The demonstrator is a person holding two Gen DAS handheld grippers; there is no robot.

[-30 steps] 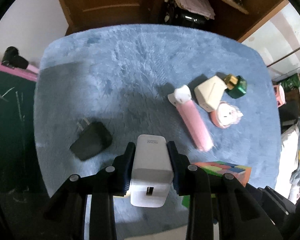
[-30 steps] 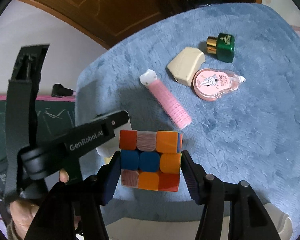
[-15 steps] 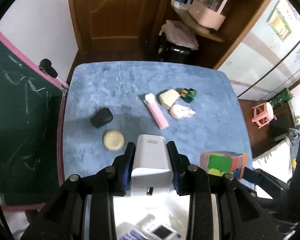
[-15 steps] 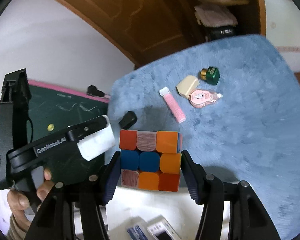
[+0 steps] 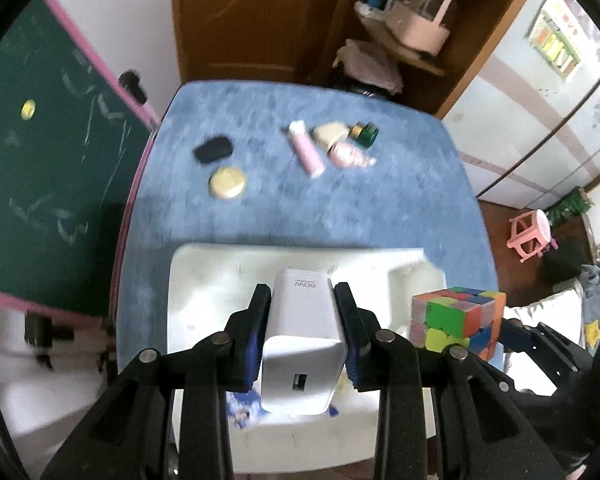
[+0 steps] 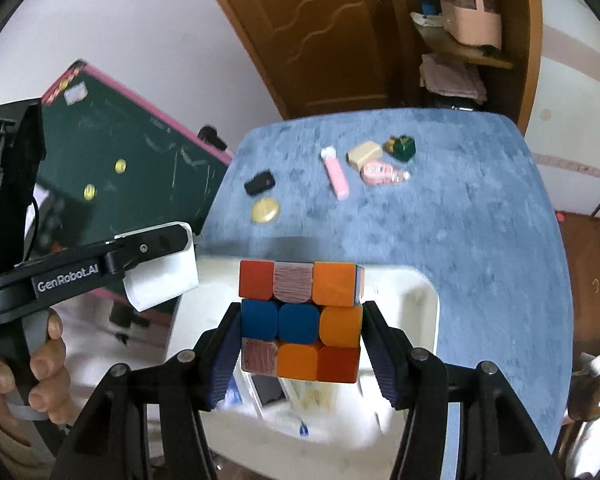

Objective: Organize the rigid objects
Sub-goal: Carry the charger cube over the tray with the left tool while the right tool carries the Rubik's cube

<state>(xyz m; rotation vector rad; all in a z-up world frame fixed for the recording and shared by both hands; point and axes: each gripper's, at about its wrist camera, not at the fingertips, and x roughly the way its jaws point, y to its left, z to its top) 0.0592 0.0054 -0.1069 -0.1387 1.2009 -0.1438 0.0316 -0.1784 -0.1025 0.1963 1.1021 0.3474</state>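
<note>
While the left tool pinches a white charger between its blue pads, the block sits upright in the grip with its port facing the camera and hangs above a white tray at the near edge of the bench. The right tool is clamped on a colour cube, its pads pressing the cube's two sides; orange, red and blue faces look toward the right wrist camera, and the cube is also held over the white tray. In the left wrist view the cube shows just to the right of the charger, level with the tray's right end. In the right wrist view the left tool comes in from the left with the charger between its pads, and a hand grips its handle.

Further back on the blue plush cover lie a black adapter, a round gold tin, a pink tube with a white cap, a cream plug, a pink tape dispenser and a green bottle with a gold cap. The cream plug, the dispenser and the bottle crowd together; the adapter and the tin lie near each other, well apart from that group. Small items lie in the tray beneath the tools, too blurred to name. A green chalkboard with a pink frame stands beside the bench on the left.
</note>
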